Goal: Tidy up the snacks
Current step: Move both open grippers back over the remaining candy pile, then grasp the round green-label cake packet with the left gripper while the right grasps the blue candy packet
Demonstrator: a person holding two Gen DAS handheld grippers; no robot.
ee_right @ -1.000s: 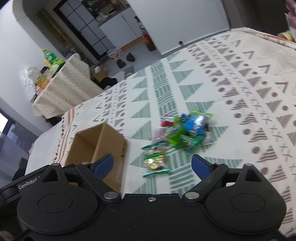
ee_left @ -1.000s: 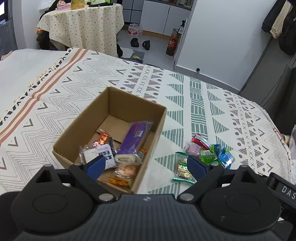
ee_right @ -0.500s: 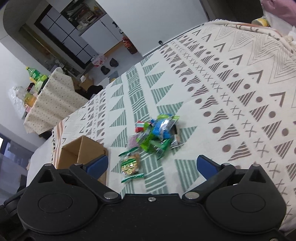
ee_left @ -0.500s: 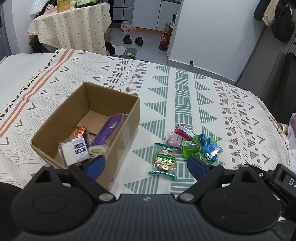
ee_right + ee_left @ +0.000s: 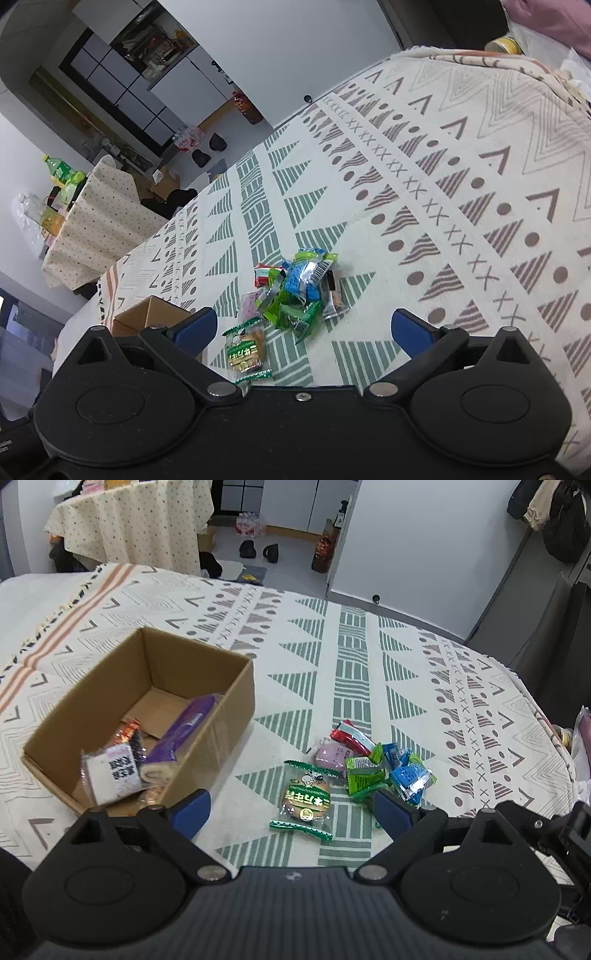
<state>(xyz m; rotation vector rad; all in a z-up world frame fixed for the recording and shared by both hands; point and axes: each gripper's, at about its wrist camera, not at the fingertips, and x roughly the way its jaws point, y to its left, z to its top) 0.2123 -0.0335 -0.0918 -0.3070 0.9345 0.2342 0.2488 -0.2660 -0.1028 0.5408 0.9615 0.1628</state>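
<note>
A cardboard box [image 5: 207, 672] sits on the patterned cloth and holds a long purple packet [image 5: 181, 734], a white packet [image 5: 114, 771] and an orange sweet. To its right lies a heap of loose snacks [image 5: 373, 764]: red, pink, green and blue wrappers. A green-edged biscuit packet [image 5: 304, 799] lies nearest. My left gripper [image 5: 291, 808] hangs open above the cloth, its fingers either side of that biscuit packet. My right gripper [image 5: 303, 328] is open and empty above the same heap [image 5: 299, 284], with the biscuit packet [image 5: 245, 349] by its left finger. A corner of the box [image 5: 147, 317] shows at left.
The cloth-covered table [image 5: 369, 657] stretches far and right of the snacks. A second table with a dotted cloth [image 5: 136, 520] stands beyond, with shoes and bottles on the floor. The right edge of the table [image 5: 554, 738] drops off near dark furniture.
The left gripper has swung right, from over the box to over the loose snacks. The right gripper has pulled back and to the right, so the heap now sits centred between its fingers.
</note>
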